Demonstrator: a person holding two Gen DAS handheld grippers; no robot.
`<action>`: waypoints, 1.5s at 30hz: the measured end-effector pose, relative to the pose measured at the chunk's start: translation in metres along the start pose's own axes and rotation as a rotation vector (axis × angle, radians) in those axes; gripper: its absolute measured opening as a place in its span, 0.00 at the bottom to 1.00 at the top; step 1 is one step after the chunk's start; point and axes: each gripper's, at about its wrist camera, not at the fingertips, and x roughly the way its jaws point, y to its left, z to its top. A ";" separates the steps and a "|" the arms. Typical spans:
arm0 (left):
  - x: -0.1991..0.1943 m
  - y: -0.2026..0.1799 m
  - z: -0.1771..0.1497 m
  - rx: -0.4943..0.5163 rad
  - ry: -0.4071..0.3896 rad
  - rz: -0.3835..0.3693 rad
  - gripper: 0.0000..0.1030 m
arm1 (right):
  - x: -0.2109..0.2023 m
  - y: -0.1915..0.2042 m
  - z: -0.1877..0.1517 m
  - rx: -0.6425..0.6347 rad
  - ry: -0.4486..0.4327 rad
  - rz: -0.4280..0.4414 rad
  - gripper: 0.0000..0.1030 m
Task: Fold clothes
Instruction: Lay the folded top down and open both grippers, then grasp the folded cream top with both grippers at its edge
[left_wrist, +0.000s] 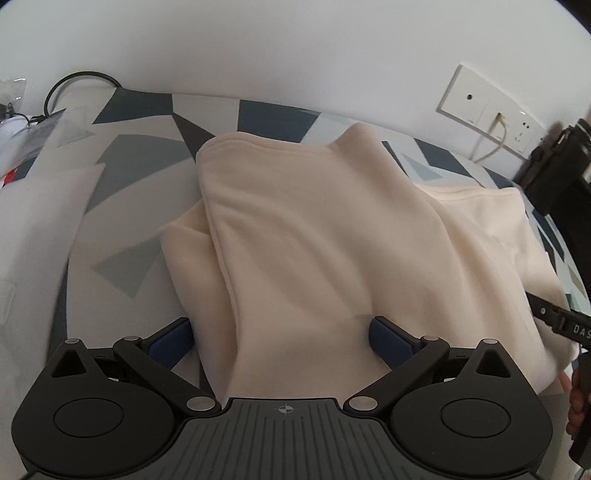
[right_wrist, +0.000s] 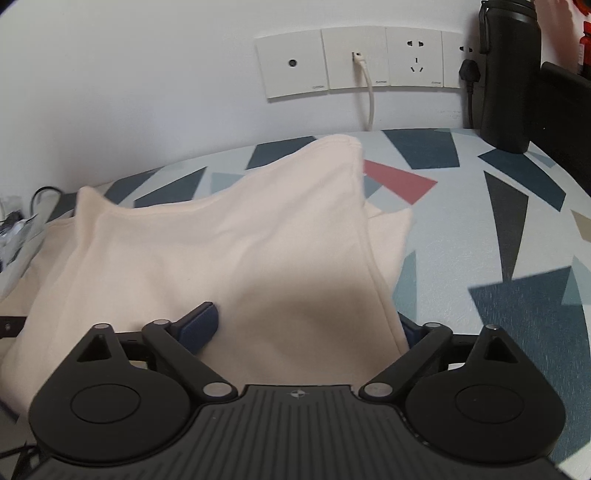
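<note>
A cream garment (left_wrist: 314, 240) lies folded over itself on the table's patterned cover (left_wrist: 122, 206), with one thick fold running toward the camera. My left gripper (left_wrist: 280, 332) is low over the near end of that fold. Its blue pads (left_wrist: 173, 341) stand wide apart on either side, not pressing. In the right wrist view the same garment (right_wrist: 221, 258) fills the left half. My right gripper (right_wrist: 306, 325) is open across its near right edge. One pad (right_wrist: 199, 321) rests above the cloth and the other is half hidden behind the hem.
Wall sockets (right_wrist: 354, 59) with a white cable plugged in sit behind the table. A black bottle (right_wrist: 509, 74) stands at the back right, and a black cable loop (left_wrist: 81, 85) with plastic bags lies at the far left. A person's hand (left_wrist: 574, 410) shows at the right edge.
</note>
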 end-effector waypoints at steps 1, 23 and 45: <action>-0.002 0.000 -0.002 0.003 0.003 -0.007 0.97 | -0.003 0.000 -0.003 -0.002 0.002 0.003 0.91; -0.048 0.037 -0.041 -0.185 0.051 -0.059 0.99 | -0.047 -0.035 -0.019 0.142 0.072 0.010 0.95; -0.040 0.018 -0.029 0.009 0.098 -0.025 0.86 | -0.035 -0.010 -0.016 0.065 0.105 0.050 0.79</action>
